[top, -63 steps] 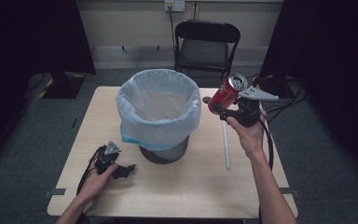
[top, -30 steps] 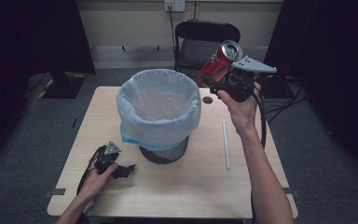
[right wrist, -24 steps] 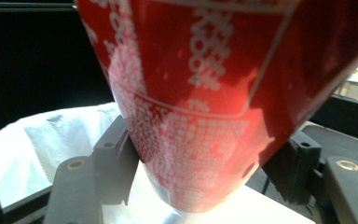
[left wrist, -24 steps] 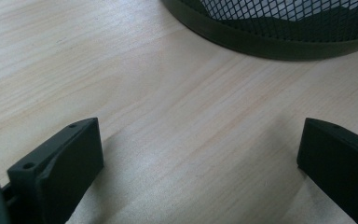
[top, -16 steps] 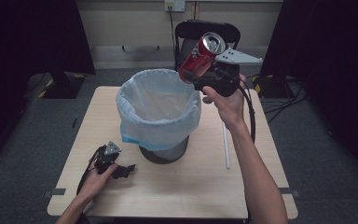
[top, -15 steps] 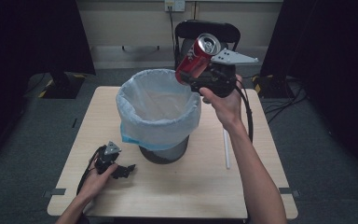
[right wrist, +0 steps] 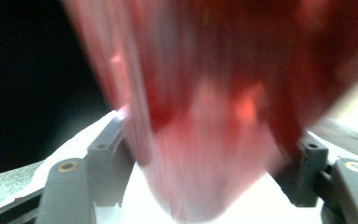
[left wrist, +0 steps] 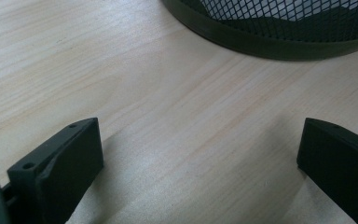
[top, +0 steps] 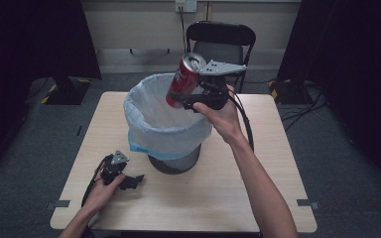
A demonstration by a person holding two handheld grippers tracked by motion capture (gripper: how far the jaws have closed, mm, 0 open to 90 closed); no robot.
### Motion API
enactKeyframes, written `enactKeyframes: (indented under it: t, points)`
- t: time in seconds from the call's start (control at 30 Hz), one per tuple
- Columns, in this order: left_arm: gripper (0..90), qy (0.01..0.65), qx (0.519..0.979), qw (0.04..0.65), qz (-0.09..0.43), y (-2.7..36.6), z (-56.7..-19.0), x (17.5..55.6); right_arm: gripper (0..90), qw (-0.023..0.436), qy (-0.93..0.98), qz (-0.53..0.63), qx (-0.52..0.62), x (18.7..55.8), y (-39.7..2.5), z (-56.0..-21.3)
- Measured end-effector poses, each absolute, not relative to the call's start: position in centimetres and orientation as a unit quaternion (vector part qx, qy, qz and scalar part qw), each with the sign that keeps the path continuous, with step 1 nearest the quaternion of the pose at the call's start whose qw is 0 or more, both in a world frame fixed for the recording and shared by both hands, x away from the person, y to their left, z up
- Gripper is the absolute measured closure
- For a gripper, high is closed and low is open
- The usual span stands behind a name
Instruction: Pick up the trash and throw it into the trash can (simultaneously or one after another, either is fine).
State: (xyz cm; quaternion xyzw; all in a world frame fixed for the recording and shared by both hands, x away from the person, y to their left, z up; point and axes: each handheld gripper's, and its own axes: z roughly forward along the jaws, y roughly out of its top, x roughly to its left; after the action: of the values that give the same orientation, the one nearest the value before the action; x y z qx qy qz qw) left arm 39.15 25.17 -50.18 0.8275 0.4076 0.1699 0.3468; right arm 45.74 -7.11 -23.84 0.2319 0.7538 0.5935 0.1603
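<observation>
Red aluminium drink can (top: 184, 80), clamped across its lower body between the jaws of the right gripper (top: 191, 97), tilted with the open top up and away, base pointing down toward the bin mouth. Directly beneath and slightly left: white plastic liner (top: 154, 126) stretched over a dark mesh wastebasket (top: 176, 161) mid-table. Far off at the near left of the pale wooden table (top: 218, 193), left gripper (top: 129, 182), jaws wide apart, holding nothing.
</observation>
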Motion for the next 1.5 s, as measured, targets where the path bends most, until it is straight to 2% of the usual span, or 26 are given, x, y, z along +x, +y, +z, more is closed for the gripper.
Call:
enactKeyframes:
  t: [0.07, 0.47, 1.5]
  points:
    - [0.0, 0.408, 0.828, 0.347, 0.169, 25.2, -50.2, 39.2, 25.6, 0.158, 0.755, 0.592, 0.232, 45.8, -7.0, -24.0]
    - [0.0, 0.406, 0.828, 0.347, 0.169, 25.2, -50.2, 39.2, 25.5, 0.164, 0.756, 0.585, 0.242, 46.0, -7.3, -24.1]
    - [0.0, 0.407, 0.828, 0.346, 0.17, 25.2, -50.2, 39.1, 27.0, 0.225, 0.73, 0.563, 0.315, 46.7, -13.7, -24.5]
